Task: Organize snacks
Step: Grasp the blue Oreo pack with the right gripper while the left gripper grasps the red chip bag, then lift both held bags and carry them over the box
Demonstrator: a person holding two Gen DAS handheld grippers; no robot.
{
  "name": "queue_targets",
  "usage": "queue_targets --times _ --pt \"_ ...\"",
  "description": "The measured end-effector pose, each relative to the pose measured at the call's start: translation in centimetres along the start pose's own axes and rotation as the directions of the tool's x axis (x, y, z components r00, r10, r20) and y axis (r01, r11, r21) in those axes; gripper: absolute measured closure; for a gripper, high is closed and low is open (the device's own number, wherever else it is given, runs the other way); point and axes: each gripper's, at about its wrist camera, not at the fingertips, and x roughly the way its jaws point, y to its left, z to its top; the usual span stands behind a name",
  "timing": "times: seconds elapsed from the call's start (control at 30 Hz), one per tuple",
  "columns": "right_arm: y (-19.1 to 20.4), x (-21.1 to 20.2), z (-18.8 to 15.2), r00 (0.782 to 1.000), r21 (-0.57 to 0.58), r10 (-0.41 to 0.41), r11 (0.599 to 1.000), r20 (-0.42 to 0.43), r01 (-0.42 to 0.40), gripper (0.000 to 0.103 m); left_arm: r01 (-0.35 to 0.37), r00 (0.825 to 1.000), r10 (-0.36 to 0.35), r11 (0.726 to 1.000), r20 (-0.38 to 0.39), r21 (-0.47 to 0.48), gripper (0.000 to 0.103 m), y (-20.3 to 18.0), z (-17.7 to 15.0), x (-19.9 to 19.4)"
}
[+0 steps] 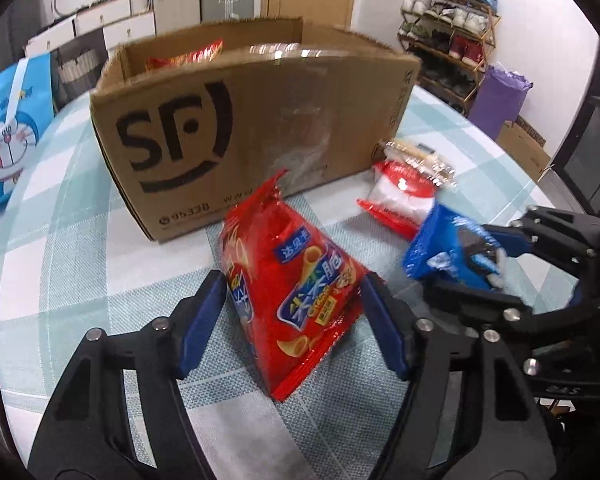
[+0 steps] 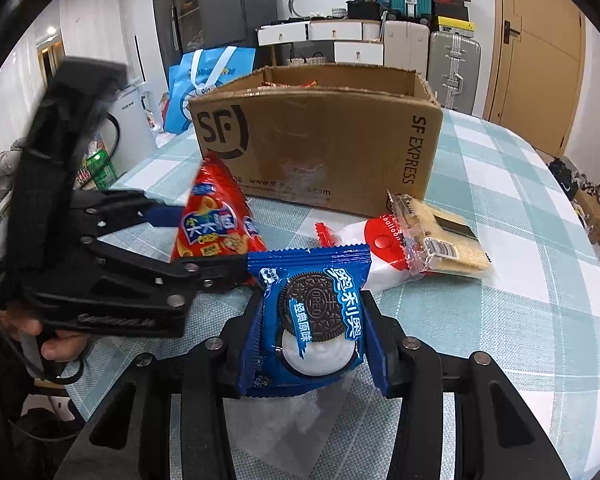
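Before the cardboard box [image 1: 252,128], left fingers [image 1: 198,320] straddle the red bag [image 1: 292,296] without touching; right fingers [image 2: 374,344] pinch the Oreo pack [image 2: 312,320].

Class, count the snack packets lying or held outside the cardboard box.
4: red chip bag between the left jaws; Oreo pack in the right jaws; red-white packet and wafer pack beside the box. More sit inside.

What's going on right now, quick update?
Right gripper shut on blue Oreo pack. Left gripper open around red snack bag, not clamped. Cardboard box just ahead, nothing blocking.
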Motion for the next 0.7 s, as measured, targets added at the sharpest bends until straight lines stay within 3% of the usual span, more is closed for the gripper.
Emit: queue_targets --times 0.17,0.3,0.7 --pt "-0.7 -1.4 -0.3 0.998 0.023 0.028 0.999 0.053 -0.030 0.058 0.024 1.000 -0.023 0.999 0.018 -0.022 0.053 0.2 0.2 0.4" --pt "-0.6 -1.7 -0.1 0.997 0.029 0.035 0.999 0.075 -0.038 0.058 0.031 0.999 -0.030 0.999 0.032 -0.023 0.058 0.4 -0.1 0.2" --pt "-0.3 -2.8 0.3 0.989 0.028 0.055 0.998 0.138 -0.060 0.058 0.014 0.987 -0.013 1.000 0.158 -0.006 0.059 0.4 -1.0 -3.6"
